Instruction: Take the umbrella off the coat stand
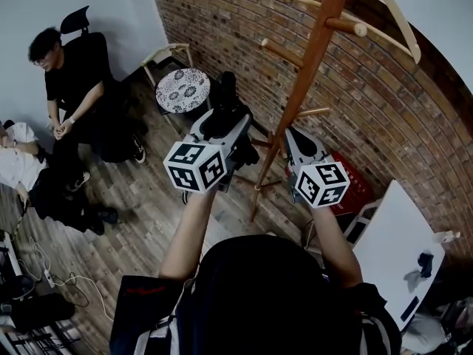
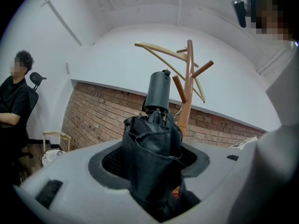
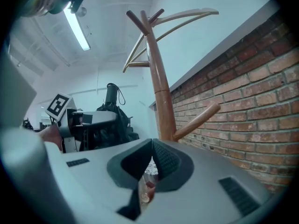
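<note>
The left gripper (image 2: pixel 152 157) is clamped on the folded black fabric umbrella (image 2: pixel 152 139), which stands upright in its jaws, clear of the tall wooden coat stand (image 2: pixel 188 92) just behind it. The right gripper (image 3: pixel 150 148) has its jaws pressed together on nothing, near the stand's pole. Both forearms reach forward, grippers level, with the red brick wall (image 1: pixel 384 87) beyond, open wooden floor (image 1: pixel 148 213) leftward and a seated person (image 1: pixel 74 87) well apart

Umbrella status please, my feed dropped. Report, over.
Left claw shut on umbrella, handle up. Right claw shut, empty. Umbrella off the coat stand, which stands close beside it, no contact.
</note>
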Motion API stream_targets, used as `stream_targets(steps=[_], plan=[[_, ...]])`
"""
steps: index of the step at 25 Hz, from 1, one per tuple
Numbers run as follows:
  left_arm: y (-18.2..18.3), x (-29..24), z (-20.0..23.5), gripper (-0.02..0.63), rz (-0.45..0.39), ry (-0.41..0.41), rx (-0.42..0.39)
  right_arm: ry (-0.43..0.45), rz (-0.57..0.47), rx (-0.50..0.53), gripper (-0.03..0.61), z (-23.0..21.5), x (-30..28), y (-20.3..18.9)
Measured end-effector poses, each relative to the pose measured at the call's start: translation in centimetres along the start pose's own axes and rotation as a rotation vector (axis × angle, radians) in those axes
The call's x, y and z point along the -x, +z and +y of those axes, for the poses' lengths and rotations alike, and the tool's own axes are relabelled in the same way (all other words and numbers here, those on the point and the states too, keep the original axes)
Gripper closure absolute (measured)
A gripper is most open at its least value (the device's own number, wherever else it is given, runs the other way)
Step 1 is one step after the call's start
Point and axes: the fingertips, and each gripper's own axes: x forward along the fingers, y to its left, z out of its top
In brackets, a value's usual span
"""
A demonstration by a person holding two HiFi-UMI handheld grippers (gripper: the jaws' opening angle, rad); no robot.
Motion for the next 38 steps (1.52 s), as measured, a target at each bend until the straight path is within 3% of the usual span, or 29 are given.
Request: stream_targets(steps=[25,38], plan=[[-3.6,5.7,0.5,0.334,0.067,-0.073,0.042,-0.091,0.019,-0.021,0.549,4.9,2.7,-2.4],[-4.8,7.1,-1.1,0.334,0.078,-0.093,0.028,-0.116,-0.02,-0.021,0.549,5.3,5.1,-1.9]])
